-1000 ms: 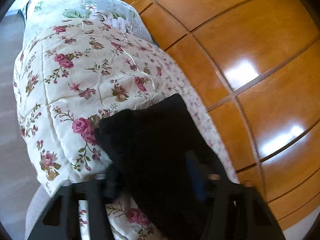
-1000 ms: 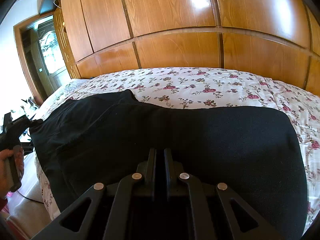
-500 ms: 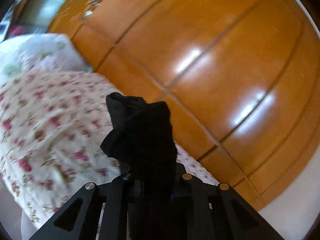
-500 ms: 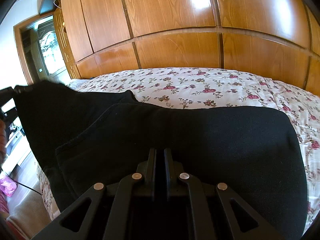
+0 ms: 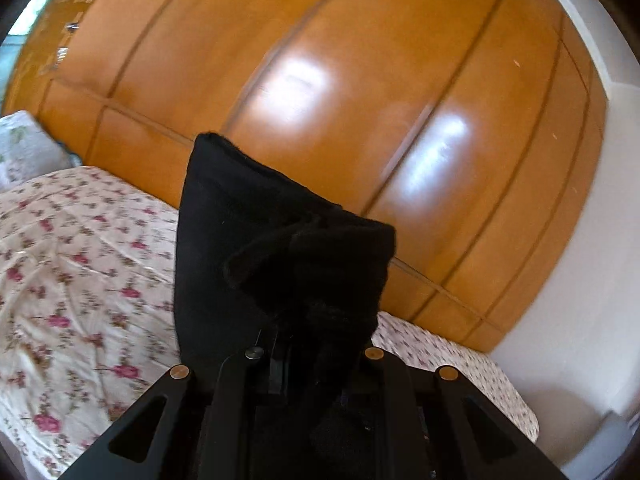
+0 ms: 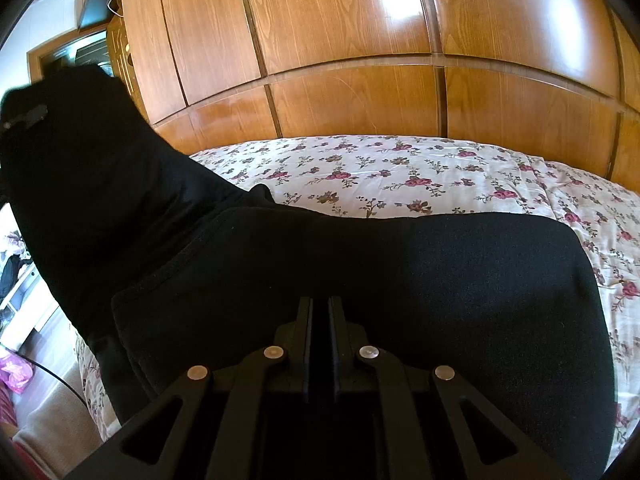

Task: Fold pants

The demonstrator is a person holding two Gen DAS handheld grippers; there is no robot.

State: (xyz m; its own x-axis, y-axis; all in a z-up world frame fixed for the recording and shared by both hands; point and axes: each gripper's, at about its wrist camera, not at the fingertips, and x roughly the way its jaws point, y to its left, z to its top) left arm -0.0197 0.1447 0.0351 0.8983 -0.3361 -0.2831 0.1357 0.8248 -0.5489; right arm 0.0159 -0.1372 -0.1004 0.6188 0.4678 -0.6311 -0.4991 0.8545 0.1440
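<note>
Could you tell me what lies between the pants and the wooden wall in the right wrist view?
In the right wrist view, a strip of floral quilt lies between the pants and the wooden wall; nothing else sits on it.

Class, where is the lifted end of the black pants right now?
In the right wrist view, the black fabric pants lie on the floral bedspread; their lifted end rises at far left, before the wooden wardrobe, pinched by the left gripper.

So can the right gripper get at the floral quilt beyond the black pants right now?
Probably not: the right gripper looks shut on the black pants, which cover the floral quilt ahead of it.
</note>
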